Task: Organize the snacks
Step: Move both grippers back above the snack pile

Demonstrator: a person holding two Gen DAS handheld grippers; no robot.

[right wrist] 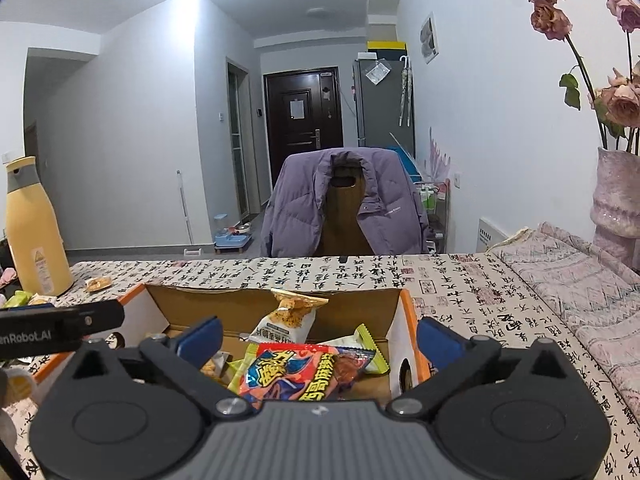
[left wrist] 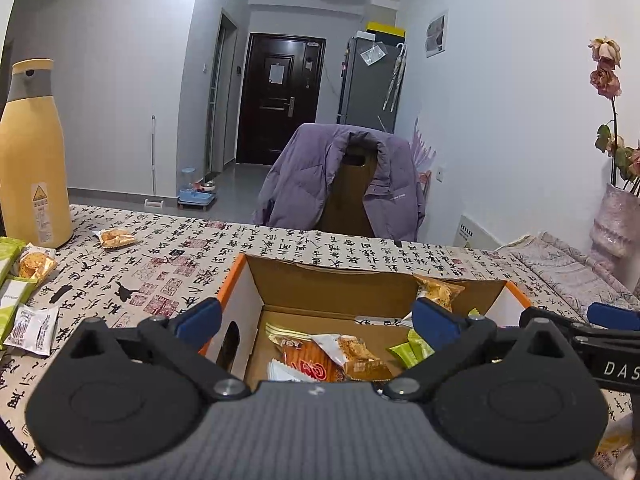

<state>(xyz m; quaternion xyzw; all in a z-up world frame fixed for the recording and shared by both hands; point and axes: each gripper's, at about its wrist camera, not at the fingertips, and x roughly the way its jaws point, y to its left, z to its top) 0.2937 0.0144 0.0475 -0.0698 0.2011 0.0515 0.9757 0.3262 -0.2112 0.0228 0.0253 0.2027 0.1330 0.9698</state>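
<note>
Your left gripper stands wide open at the bottom of the left wrist frame, its blue pads spread apart with nothing pinched between them. It hangs over the near left part of the cardboard box, which fills the lower centre of that frame. Inside the box you see an orange packet, a golden wrapped biscuit beside it, green packets toward the right, and another golden snack propped against the far wall.

Your right gripper is likewise fully spread at the bottom of the right wrist frame, holding nothing. Between its blue pads, lying in the box, is a red and blue snack bag; the pads stand clear of it on both sides. Behind it a white and orange packet leans upright near the far wall, and a green packet lies just to the right.

More snacks wait outside the box at the left edge of the left wrist frame: green packs, a white sachet, a golden biscuit and one more lone biscuit farther back on the calligraphy tablecloth. A yellow bottle stands upright at the left. Beyond the table, at centre, a purple jacket drapes a chair, and a vase of dried roses stands at the right edge.
</note>
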